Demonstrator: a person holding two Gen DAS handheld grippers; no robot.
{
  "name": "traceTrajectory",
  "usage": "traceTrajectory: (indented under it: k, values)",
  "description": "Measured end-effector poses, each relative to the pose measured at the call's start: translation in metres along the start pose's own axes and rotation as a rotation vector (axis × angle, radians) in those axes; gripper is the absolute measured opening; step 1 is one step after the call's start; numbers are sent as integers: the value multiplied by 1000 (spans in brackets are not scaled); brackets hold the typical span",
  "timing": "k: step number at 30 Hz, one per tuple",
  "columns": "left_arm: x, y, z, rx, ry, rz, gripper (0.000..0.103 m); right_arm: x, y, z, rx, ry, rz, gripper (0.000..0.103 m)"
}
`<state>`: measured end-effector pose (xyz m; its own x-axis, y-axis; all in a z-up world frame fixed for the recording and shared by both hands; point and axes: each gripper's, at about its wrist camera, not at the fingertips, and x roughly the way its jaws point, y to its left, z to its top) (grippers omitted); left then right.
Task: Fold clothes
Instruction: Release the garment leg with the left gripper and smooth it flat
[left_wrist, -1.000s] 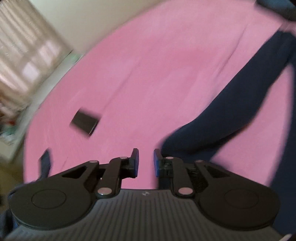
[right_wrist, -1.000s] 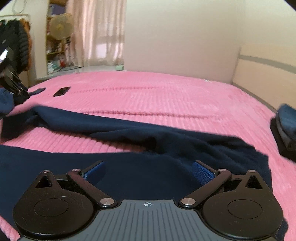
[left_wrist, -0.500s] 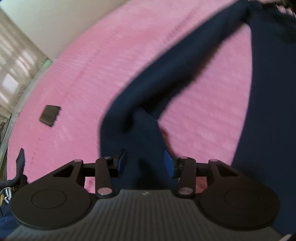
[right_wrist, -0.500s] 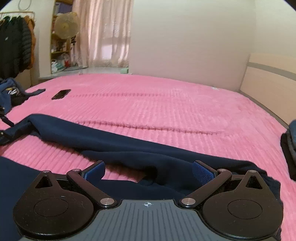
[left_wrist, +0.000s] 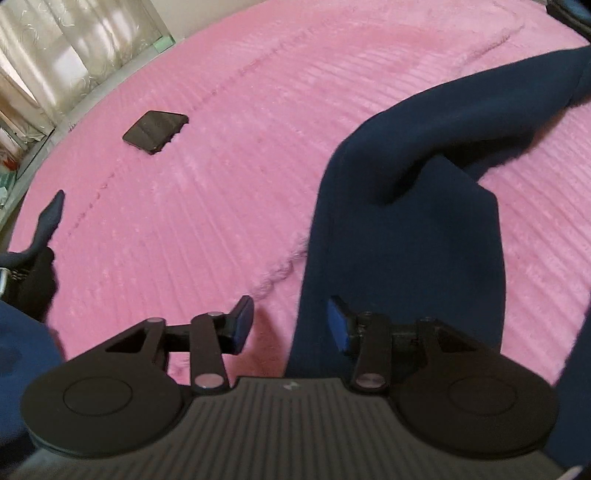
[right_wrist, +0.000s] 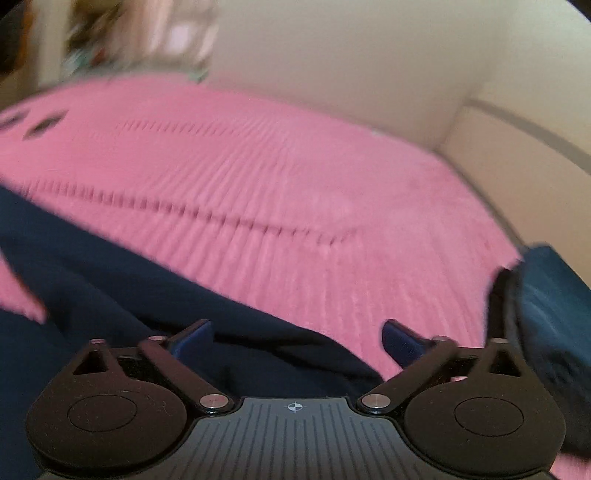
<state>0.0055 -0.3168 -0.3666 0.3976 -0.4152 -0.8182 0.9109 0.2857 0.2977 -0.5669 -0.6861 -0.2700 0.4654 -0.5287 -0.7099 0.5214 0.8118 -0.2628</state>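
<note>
Two hand-held grippers, jaws apart, hover over navy garment (left_wrist: 402, 236) on pink bedspread (left_wrist: 229, 177).

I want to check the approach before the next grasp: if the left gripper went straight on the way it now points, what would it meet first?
Most likely the navy garment, whose left edge lies between the left gripper's open jaws; depth is hard to judge.

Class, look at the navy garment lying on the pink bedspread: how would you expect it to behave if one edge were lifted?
The navy garment probably hangs limp: its sleeve already bends and lies over itself in soft folds. It likely drags rather than slides, since the ribbed pink bedspread looks plush. It seems light, lying flat without denting the cover.
</note>
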Motion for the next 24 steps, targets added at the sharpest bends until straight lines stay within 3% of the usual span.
traceTrajectory:
  k: [1, 4, 5, 7, 9, 13, 14, 15, 16, 18, 20, 22, 24]
  values:
    - [-1, 0, 2, 1, 2, -25, 12, 12, -3, 1, -33, 40, 0, 69]
    - [-3, -12, 6, 66, 21, -31, 2, 43, -16, -2, -3, 130, 43, 68]
    - [-4, -18, 7, 96, 27, -22, 2, 48, -17, -5, 23, 145, 64, 48]
    - [-11, -20, 9, 124, 20, -1, 1, 53, -20, -6, 86, 156, 95, 21]
    - [-26, -18, 15, 153, -19, 51, 1, 42, -27, 2, 105, 97, 65, 20]
    - [-51, 6, 43, 161, -122, 257, 1, 32, -31, 29, 117, -17, -43, 20]
    - [-49, 9, 51, 170, -130, 305, 2, 35, -28, 34, 105, -30, -82, 32]
    - [-48, 12, 59, 179, -138, 353, 0, 40, -22, 37, 81, -24, -136, 51]
    - [-42, 13, 65, 200, -129, 413, 1, 46, -15, 38, 53, -8, -208, 91]
    - [-28, 14, 71, 222, -85, 474, 6, 45, -2, 39, 30, -24, -262, 97]
    - [-18, 15, 74, 223, -53, 501, 8, 30, 12, 39, 41, -85, -229, 97]
    - [-23, 12, 68, 191, -80, 477, 10, 11, 34, 41, 17, -160, -187, 97]
    - [-31, -1, 60, 191, -123, 419, 13, -9, 64, 44, -20, -217, -89, 97]
